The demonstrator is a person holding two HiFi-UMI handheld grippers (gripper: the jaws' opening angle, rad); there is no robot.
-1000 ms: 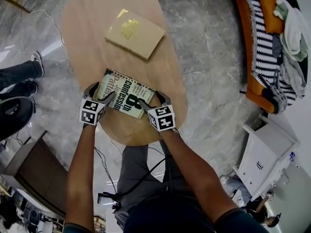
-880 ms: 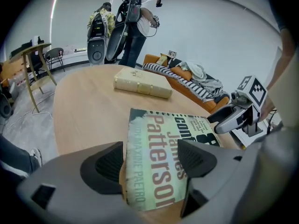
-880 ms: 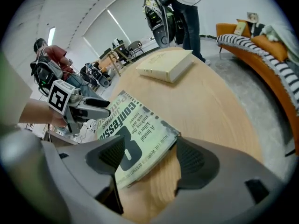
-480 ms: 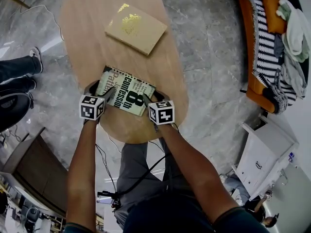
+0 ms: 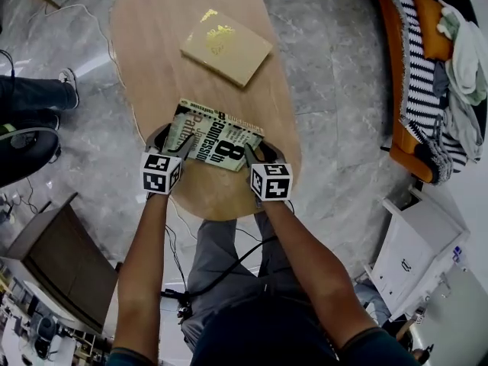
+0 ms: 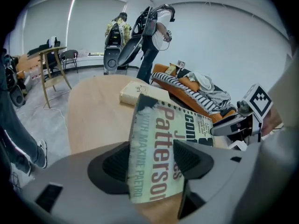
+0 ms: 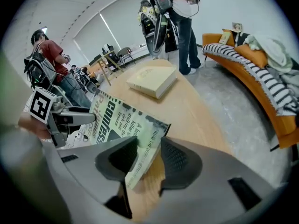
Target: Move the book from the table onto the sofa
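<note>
Grasp under way: my left claw (image 5: 180,146) and right claw (image 5: 256,155) are closing, pinching the book (image 5: 217,137) by its near corners at the surface's (image 5: 152,67) near edge; carry to sofa (image 5: 402,90) remains.

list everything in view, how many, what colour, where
paperback book: one, pale green with black and red print, near end of the table, between both grippers
tan book: one, flat on the table's far half
table: one, light wood, oval, centre
sofa: one, orange, right edge
blanket: one, black and white stripes, on the sofa
clothes: a pile, white and grey, on the sofa
white cabinet: one, lower right
dark cabinet: one, lower left
bystander's legs: one pair, dark trousers, left of the table
left gripper: grey, jaws closing on the paperback's left edge
right gripper: grey, jaws closing on its right corner
</note>
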